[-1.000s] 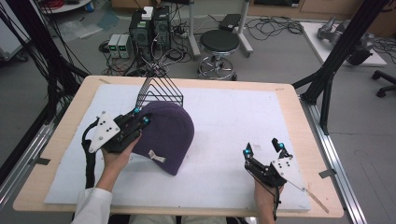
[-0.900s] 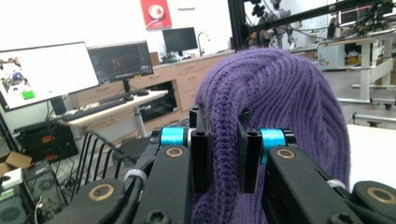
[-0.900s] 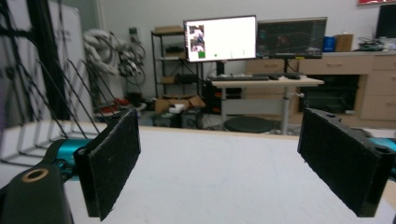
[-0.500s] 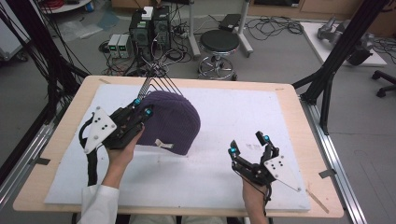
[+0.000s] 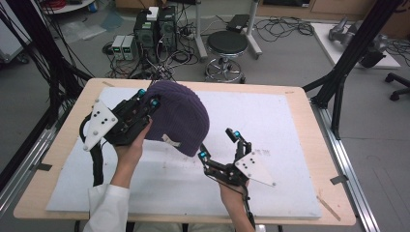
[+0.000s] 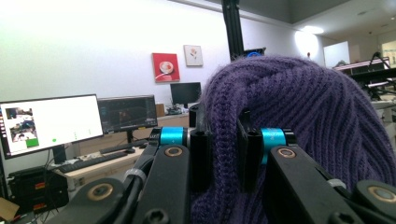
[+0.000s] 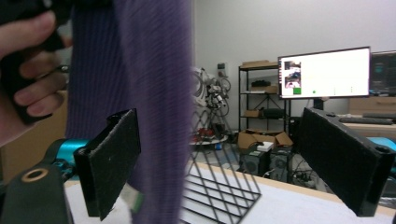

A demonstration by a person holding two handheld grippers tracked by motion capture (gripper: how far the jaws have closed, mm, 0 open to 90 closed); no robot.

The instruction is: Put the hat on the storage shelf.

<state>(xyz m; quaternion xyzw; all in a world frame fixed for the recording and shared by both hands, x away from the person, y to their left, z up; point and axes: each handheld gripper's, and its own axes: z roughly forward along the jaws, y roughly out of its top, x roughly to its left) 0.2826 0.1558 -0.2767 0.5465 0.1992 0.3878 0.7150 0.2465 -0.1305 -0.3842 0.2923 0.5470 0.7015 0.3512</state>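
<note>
Our right claw (image 5: 218,144) gapes wide just beside the beanie's (image 5: 180,116) hanging hem. Farther off, our left claw (image 5: 148,97) pinches its knit, lifting it above the table (image 5: 290,121). Soft, light and floppy; we judge the hem the best hold.

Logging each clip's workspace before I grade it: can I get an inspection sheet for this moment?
Surface: wooden table under a white mat.
Job's things: purple knit beanie, lifted off the mat; black wire rack behind it.
Clutter: nothing seen.
Grippers: left hand-held gripper shut on a fold of the beanie; right hand-held gripper open, jaws wide, near the beanie's lower edge.
Cables: black cable trailing from the left hand-held gripper; loose cables on the floor.
Surroundings: stool, computer towers, monitors.
</note>
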